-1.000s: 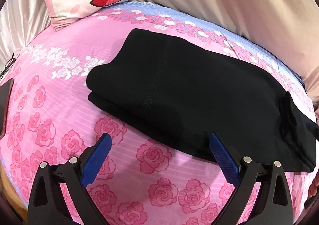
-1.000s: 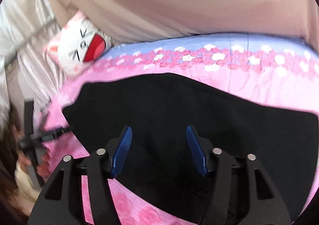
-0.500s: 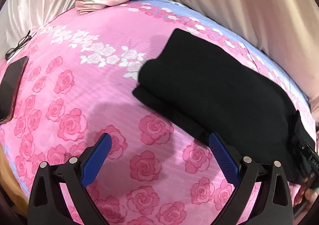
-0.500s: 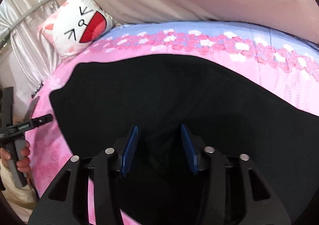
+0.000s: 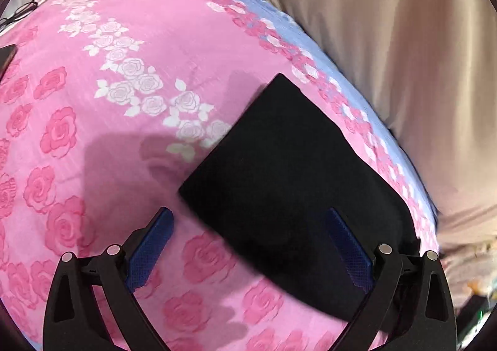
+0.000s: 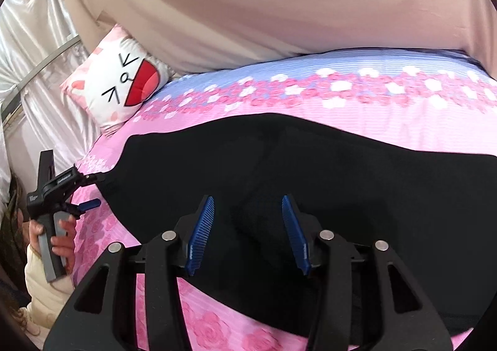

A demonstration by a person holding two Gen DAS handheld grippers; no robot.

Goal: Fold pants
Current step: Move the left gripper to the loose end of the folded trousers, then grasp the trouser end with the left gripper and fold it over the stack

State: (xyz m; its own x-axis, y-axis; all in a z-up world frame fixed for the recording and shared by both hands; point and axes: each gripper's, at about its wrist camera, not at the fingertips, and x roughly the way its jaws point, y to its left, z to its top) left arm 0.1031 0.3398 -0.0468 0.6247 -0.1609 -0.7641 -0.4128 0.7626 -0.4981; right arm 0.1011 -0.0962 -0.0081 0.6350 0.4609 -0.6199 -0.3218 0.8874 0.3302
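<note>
my left gripper (image 5: 248, 245) and right gripper (image 6: 247, 233) hover spread, the right having just widened, over black pants (image 5: 289, 183) folded on the pink bedsheet (image 5: 93, 133); i'd grip only the near edge.

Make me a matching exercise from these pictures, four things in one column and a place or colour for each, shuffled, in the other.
1. pants
2. cushion
3. glasses
4. bedsheet

A. white with a red open mouth
B. pink with roses
C. black, folded on the bed
D. at the far left edge of the bed in the left wrist view

Pairs: 1-C, 2-A, 3-D, 4-B
</note>
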